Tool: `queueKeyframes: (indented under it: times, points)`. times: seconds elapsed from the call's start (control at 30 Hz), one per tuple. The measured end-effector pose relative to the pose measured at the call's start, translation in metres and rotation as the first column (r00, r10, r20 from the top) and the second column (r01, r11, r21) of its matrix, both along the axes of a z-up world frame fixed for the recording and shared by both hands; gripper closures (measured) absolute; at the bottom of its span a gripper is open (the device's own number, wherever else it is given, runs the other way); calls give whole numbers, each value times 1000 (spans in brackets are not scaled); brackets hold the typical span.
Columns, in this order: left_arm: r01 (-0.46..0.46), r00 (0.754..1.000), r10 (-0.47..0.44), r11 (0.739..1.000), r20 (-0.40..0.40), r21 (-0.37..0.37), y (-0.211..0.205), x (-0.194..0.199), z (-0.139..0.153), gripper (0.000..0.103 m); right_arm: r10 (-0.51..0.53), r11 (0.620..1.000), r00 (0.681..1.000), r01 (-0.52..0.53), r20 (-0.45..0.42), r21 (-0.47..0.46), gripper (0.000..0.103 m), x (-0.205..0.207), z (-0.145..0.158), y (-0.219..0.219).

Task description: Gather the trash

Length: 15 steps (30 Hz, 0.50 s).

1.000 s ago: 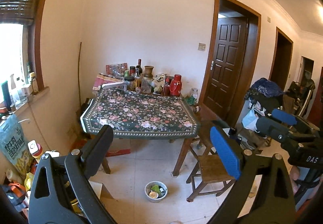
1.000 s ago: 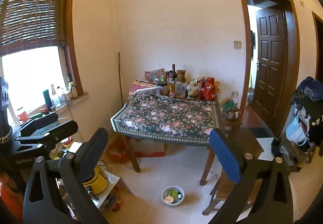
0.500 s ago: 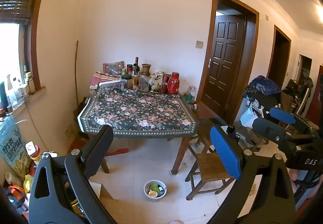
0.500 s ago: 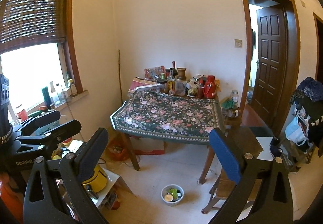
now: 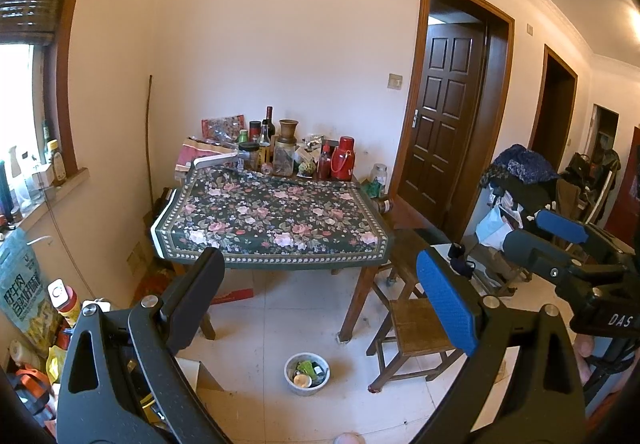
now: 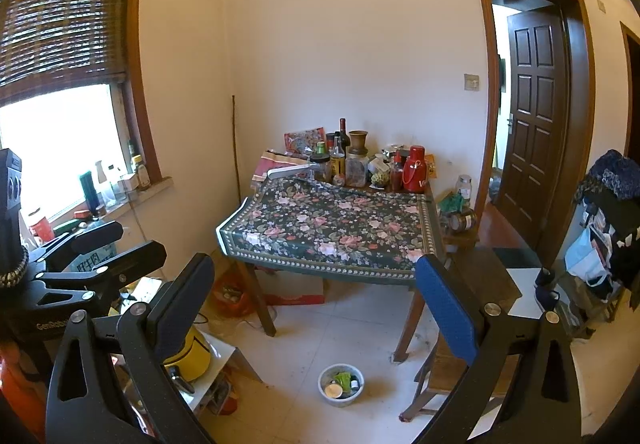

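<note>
While both grippers hang high above the tiled floor and well back from the furniture, neither holds anything: the left gripper (image 5: 316, 300) has its jaws spread wide with only room behind the gap, and the right gripper (image 6: 316, 304) stands the same, wide apart and empty.

The task's things: a small pale bowl (image 5: 307, 374) sits on the floor in front of the table's near edge, just left of the wooden stool (image 5: 416, 332). It holds mixed scraps, something green, a round pale piece and a dark bit; what each is cannot be told at this range. In the right wrist view the same bowl (image 6: 341, 385) lies between the table's near right leg and the low white shelf (image 6: 216, 368) at the left. The table (image 5: 272, 216) carries a floral cloth whose near part is bare; bottles, jars and a red flask (image 5: 344, 163) crowd its far edge by the wall.

Judgement: the scene fits either trash already gathered into the bowl, or a bowl of waste awaiting pickup; the pictures do not settle which.

Handling notes, if the bowl is the target: approach from above and the front, clear of the stool leg and table leg. Pinch the rim at one side with one jaw inside, one outside. Keep it level, since the loose contents would spill on a tilt. Lower slowly; fisheye edges distort floor distance.
</note>
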<state>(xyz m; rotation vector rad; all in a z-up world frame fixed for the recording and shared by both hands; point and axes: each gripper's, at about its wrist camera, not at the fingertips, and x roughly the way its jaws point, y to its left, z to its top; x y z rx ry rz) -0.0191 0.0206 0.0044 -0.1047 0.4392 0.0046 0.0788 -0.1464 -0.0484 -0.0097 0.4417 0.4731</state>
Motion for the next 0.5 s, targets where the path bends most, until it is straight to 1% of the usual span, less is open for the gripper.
queueKeyframes:
  times: [0.5]
  points:
    - [7, 1000, -7, 1000, -6, -12, -3, 3, -1, 6, -2, 1000, 1000, 2, -6, -4, 3, 0, 1, -2]
